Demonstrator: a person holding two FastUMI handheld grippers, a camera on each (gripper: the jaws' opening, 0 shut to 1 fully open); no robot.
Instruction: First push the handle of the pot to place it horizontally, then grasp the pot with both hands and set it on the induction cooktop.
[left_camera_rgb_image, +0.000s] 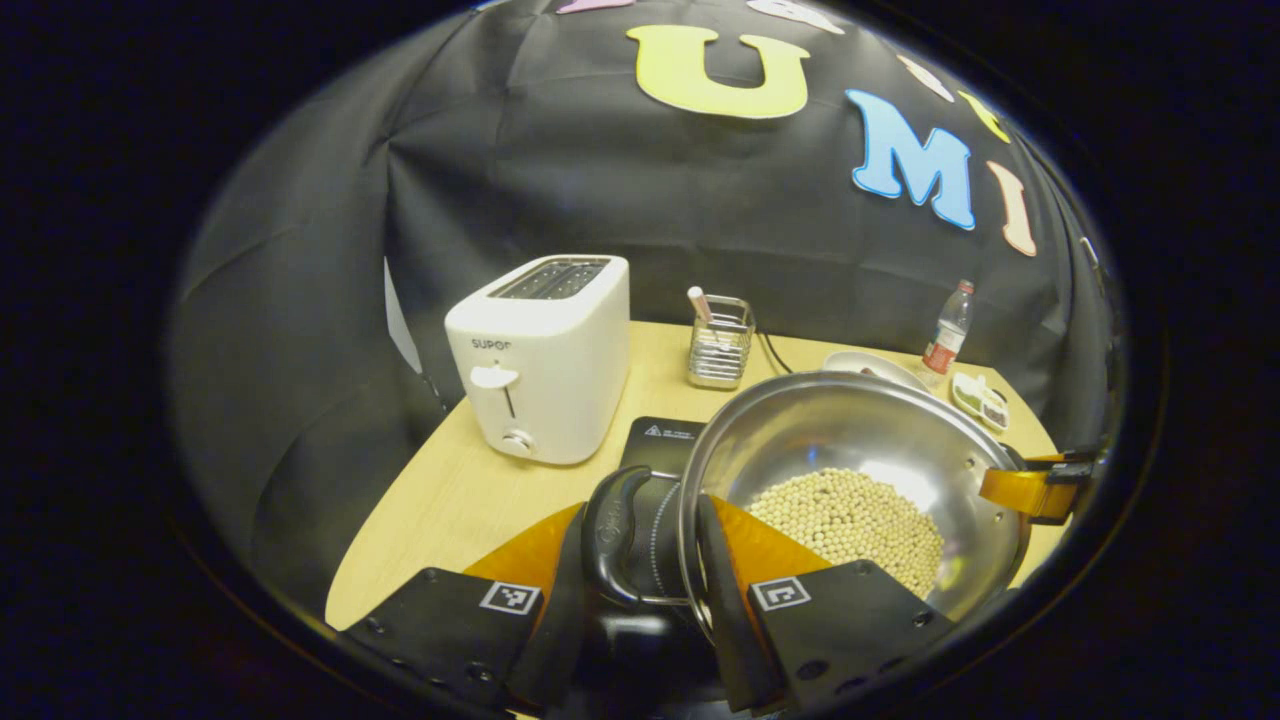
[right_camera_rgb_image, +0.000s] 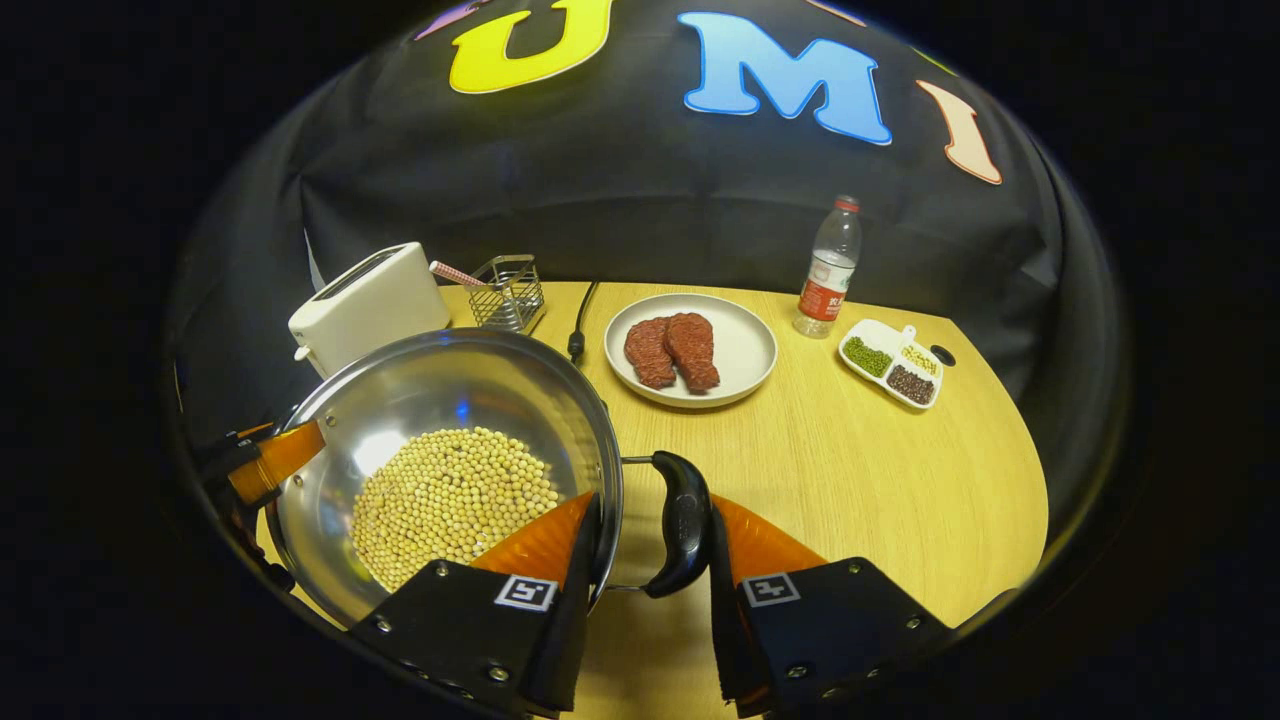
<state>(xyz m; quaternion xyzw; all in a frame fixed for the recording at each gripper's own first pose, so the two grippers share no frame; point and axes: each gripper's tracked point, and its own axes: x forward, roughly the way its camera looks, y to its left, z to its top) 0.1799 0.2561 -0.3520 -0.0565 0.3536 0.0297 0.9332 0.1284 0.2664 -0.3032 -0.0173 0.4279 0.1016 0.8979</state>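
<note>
While both grippers' fingers close across the steel pot's (right_camera_rgb_image: 440, 470) rim at its two black handles, holding it seemingly just above the induction cooktop (left_camera_rgb_image: 665, 440), the left gripper (left_camera_rgb_image: 640, 560) and right gripper (right_camera_rgb_image: 640, 560) should lower together, level, keeping the soybeans (right_camera_rgb_image: 450, 510) in.

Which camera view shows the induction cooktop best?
The left gripper view: the induction cooktop shows as a black slab behind the pot and its handle, beside the toaster. In the right gripper view the pot seems to cover it.
</note>
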